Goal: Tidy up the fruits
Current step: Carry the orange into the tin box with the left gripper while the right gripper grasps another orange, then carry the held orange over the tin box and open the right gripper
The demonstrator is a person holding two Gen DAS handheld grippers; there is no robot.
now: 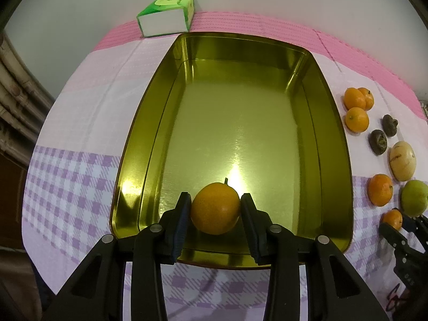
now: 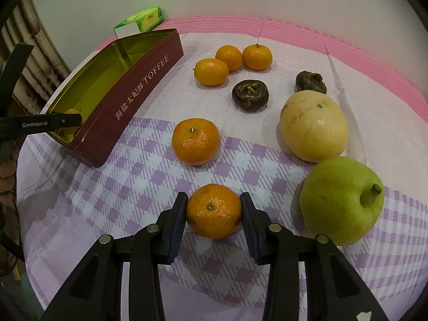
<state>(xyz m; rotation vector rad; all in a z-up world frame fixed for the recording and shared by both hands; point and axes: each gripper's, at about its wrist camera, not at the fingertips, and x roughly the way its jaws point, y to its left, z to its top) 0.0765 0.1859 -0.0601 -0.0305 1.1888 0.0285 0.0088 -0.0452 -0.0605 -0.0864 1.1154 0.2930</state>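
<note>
Tin [image 2: 128, 99], maroon wall lettered "TOFFEE" after Chinese characters; gold inside. Left gripper [image 1: 215, 208], its arm marked "GenRobot.AI", pinched a smooth orange [image 1: 215, 207] over the tin's near end. Right gripper [image 2: 214, 210] pinched a mandarin [image 2: 214, 210] on the checked cloth [image 2: 133, 187]. Green tissue box [image 2: 141, 21] print was illegible.

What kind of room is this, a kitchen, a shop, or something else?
Probably a home table, perhaps a dining room. A checked tablecloth covers it, loose fruit lies beside a toffee tin, and a tissue box sits against a plain wall.
</note>
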